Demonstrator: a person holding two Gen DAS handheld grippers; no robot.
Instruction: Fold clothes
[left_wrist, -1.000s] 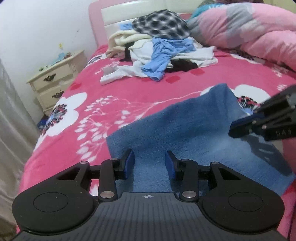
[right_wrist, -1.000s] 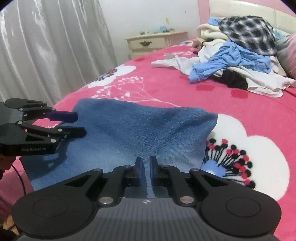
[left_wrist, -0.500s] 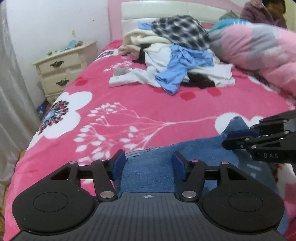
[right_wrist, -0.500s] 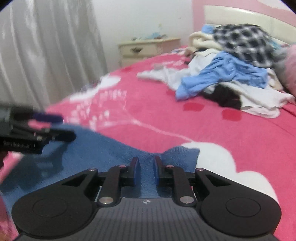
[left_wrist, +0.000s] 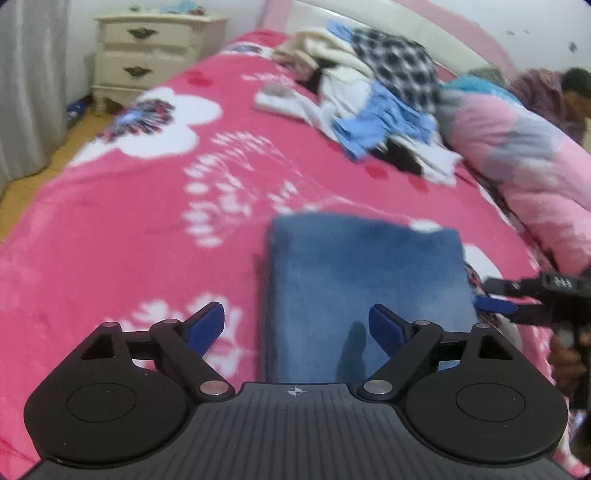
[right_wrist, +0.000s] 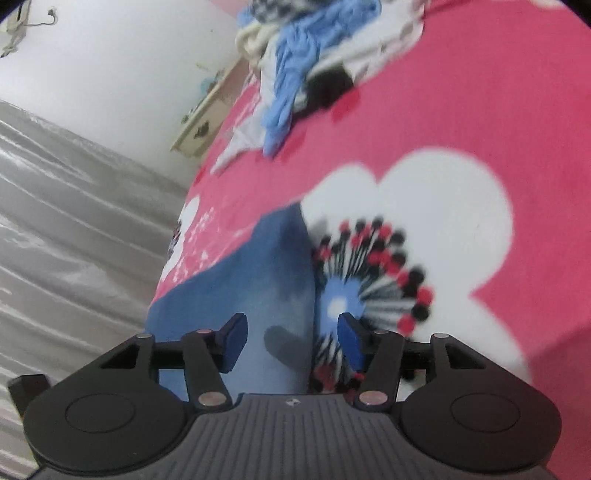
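- The left gripper (left_wrist: 295, 325) stands with its jaws spread wide; they have just been opening, and nothing is pinched. The folded blue denim-like garment (left_wrist: 365, 280) lies flat on the bed, reaching from between the jaws forward, with its left edge between them and the right pad over its cloth.
- The right gripper (right_wrist: 291, 339) also has its jaws apart, less widely; a second ago they were pressed almost together on the cloth, and they have just been opening. The garment's edge now lies under the gap, free of both pads, with the left pad over the blue cloth and the right pad over the flower print.
- A second ago the blue cloth lay spread broad ahead of both grippers; now it is a narrower, thicker rectangle with a straight fold along its far side. I judge that one fold has just been laid down and let go.
- The pink floral bedspread (left_wrist: 122, 229) carries the garment, with bare blanket to the left of the left gripper's jaws.
- The heap of unfolded clothes (left_wrist: 380, 99), checked, pale blue and white, lies well ahead of the jaws near the headboard, apart from the blue piece.
- Judgement: this piece may need another fold or smoothing; the heap remains untouched, so most of the task is still ahead.
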